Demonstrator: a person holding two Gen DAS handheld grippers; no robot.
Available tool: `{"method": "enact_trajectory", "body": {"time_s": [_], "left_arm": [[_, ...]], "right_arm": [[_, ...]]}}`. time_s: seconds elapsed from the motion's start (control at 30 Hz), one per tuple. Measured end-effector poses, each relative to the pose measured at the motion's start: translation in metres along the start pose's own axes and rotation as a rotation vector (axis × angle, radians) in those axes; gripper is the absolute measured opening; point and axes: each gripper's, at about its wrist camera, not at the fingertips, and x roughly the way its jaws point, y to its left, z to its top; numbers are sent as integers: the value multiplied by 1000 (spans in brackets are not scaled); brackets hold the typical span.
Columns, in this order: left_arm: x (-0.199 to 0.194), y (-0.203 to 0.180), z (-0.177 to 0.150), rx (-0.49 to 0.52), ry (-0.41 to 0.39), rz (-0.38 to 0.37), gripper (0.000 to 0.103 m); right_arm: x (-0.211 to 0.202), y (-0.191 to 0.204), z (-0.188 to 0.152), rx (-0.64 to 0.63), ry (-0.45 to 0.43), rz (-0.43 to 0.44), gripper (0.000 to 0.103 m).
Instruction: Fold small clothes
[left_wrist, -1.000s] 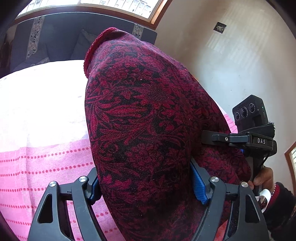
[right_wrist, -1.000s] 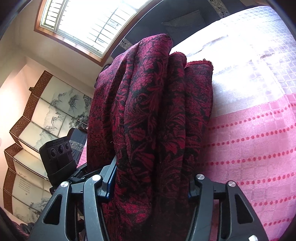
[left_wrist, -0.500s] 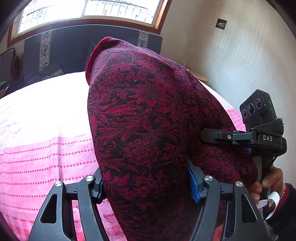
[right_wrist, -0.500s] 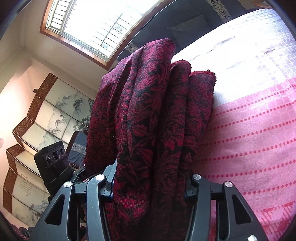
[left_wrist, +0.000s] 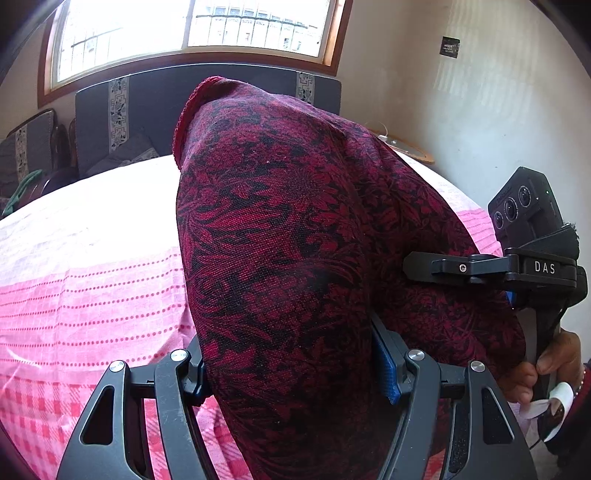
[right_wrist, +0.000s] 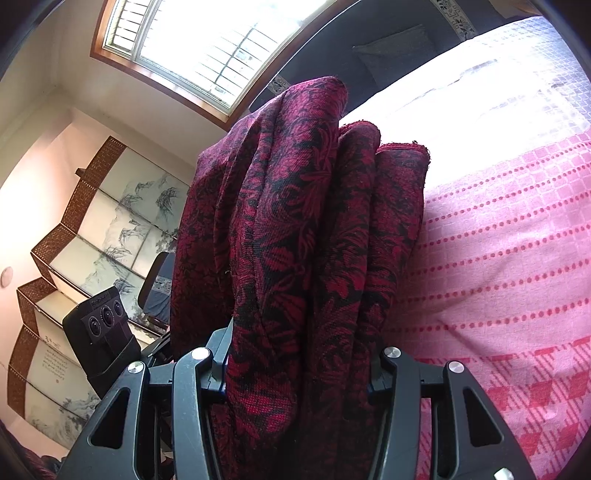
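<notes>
Between both tongs (left_wrist: 291, 373), bunched red cloth (left_wrist: 295, 240)

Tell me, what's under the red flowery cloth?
Under the red flowery cloth lies a pink and white bedspread. The part right beneath the cloth is covered, so anything there is hidden.

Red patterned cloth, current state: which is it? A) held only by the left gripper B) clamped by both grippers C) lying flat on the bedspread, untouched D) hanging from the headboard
B: the red patterned cloth sits bunched between the pads of the left gripper, and the right gripper also clamps its folds.
</notes>
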Motion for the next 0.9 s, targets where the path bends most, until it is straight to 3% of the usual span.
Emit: {"method": "enact_trajectory", "body": {"time_s": [0.57,0.9], "left_arm": [[-29,16,-18,-6,-26,28,68],[-35,12,-22,-17,-25,41,68]], "right_arm": [[-17,0,-25,-42,6,19,47],[-22,-4,-14,-53,19,26,47]]}}
